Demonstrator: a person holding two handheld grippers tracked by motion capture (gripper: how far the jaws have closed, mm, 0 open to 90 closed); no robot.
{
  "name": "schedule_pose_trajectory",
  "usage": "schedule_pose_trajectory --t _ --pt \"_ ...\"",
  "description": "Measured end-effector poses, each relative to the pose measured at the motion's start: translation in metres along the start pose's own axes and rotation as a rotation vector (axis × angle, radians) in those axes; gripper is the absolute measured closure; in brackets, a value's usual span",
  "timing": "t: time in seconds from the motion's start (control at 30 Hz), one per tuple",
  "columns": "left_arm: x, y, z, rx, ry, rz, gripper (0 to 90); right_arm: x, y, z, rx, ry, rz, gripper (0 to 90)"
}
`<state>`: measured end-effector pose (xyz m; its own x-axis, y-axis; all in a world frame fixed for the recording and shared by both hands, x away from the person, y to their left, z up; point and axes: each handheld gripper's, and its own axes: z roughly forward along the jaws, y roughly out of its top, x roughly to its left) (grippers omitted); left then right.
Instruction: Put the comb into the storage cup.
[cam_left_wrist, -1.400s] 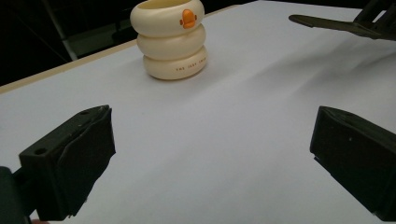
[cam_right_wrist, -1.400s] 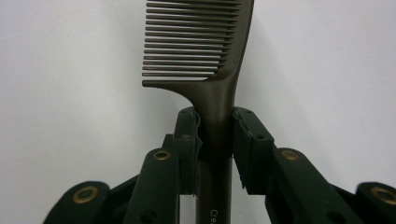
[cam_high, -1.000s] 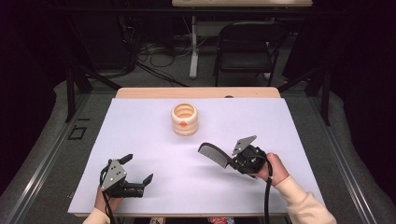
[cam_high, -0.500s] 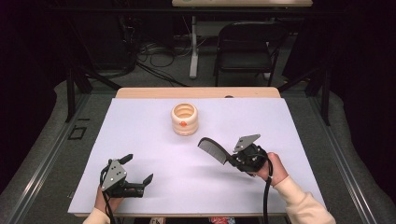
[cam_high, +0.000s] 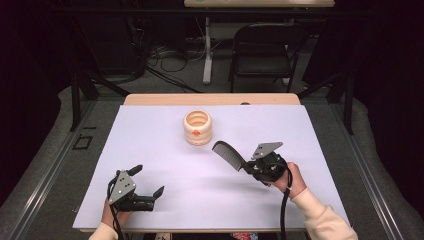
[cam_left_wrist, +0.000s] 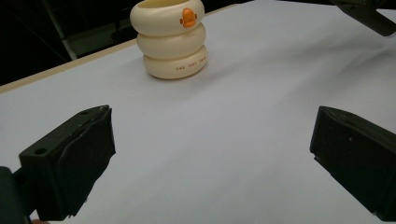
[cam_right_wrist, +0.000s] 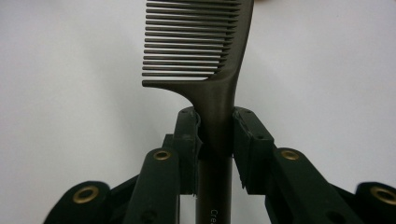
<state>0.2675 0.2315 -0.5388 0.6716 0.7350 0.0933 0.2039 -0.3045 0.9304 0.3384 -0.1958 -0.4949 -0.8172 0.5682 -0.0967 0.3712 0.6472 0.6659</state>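
Comb (cam_high: 227, 155) sits clamped by its handle in the right tongs (cam_high: 248, 167), raised over the counter (cam_high: 150, 135) near the cream cup (cam_high: 197, 127). Left tongs (cam_high: 147, 181) stand wide apart, near-left.

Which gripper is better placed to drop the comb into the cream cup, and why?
Probably the right gripper: it is shut on the comb, whose teeth point toward the cream cup. The left gripper is open, holds nothing and sits farther off.
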Motion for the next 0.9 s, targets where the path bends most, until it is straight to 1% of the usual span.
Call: schedule_pose_trajectory --t 0.13,0.37,0.47,0.7,0.73,0.9 --pt "0.0002 0.0001 -0.0003 0.001 0.003 0.003 0.2 -0.0012 0.0005 -0.0002 -0.02 -0.008 0.017 72.0" --pt "0.0016 -0.0002 -0.0007 0.001 0.012 -0.001 0.2 -0.002 0.0026 0.0007 -0.05 -0.017 0.023 72.0" --pt "0.0015 -0.0002 -0.0004 0.001 0.008 -0.003 0.2 -0.0022 0.0041 0.002 -0.062 -0.019 0.026 72.1" --pt "0.0019 -0.0004 -0.0002 0.003 0.006 0.0 0.2 -0.0038 0.0059 0.0039 -0.068 -0.019 0.03 72.1" --pt "0.0018 -0.0004 -0.0004 0.001 0.008 -0.004 0.2 -0.0041 0.0063 0.0043 -0.078 -0.022 0.038 72.1" --pt "0.0012 -0.0004 -0.0001 0.004 0.006 -0.002 0.2 -0.0069 0.0076 0.0044 -0.09 -0.023 0.04 72.1"
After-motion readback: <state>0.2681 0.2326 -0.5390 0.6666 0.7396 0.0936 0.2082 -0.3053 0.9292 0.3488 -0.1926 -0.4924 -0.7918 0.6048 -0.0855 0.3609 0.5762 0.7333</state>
